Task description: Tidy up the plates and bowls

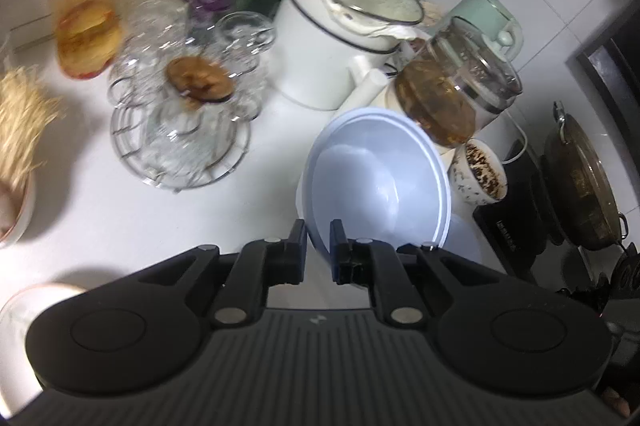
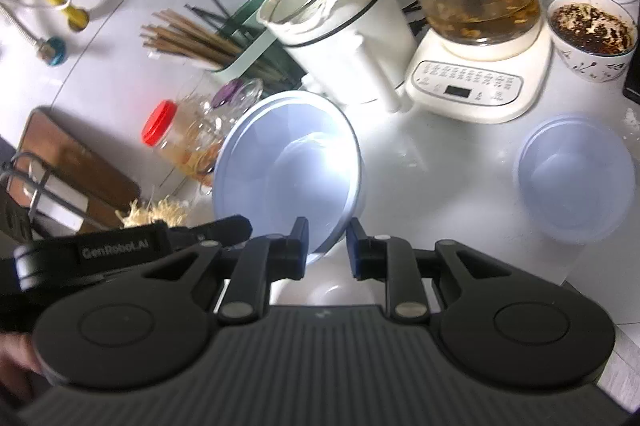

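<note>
A pale blue bowl hangs tilted above the white counter. My left gripper is shut on its near rim. In the right wrist view the same kind of bowl stands on edge, and my right gripper is shut on its lower rim. The left tool's labelled housing reaches in beside that bowl's lower left edge. A second pale blue bowl rests upright on the counter to the right, apart from both grippers. Its edge shows faintly behind the held bowl.
Close behind the bowl stand a white electric pot, a glass kettle of brown liquid and a patterned cup with dark residue. A wire rack of glasses and a red-lidded jar sit left. A wok is at right.
</note>
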### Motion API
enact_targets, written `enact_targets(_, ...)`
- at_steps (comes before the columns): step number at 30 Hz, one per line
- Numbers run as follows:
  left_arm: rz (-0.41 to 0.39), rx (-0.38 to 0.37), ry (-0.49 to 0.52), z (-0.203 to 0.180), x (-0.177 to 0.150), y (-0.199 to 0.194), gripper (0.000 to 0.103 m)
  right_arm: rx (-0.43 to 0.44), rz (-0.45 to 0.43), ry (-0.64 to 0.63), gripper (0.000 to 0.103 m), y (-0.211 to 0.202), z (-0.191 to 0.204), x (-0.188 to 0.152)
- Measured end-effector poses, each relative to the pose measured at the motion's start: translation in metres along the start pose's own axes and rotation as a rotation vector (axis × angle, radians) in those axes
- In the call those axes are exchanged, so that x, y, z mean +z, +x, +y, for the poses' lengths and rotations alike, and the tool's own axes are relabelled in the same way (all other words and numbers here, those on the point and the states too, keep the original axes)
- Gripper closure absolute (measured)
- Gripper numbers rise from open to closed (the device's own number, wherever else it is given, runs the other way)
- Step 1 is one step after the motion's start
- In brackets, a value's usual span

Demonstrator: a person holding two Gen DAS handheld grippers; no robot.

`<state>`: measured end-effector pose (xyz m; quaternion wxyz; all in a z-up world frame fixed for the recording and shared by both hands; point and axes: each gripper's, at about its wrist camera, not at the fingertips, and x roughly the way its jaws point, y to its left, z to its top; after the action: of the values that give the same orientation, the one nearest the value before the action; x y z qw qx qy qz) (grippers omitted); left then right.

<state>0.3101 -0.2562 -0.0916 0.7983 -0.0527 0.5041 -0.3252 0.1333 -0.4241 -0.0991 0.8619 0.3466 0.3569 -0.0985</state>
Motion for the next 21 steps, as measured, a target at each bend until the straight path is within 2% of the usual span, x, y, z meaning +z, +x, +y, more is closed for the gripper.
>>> enact_targets(4, 0.002, 0.026, -0.029, 0.011, -0.017, -0.009, 0.09, 0.012, 0.026, -0.021, 0.08, 0.003, 0.009, -0.012)
enact_targets(21, 0.129, 0.095, -0.126, 0.042, -0.067, 0.006, 0.089, -0.043, 0.205, -0.027, 0.08, 0.027, 0.009, -0.057)
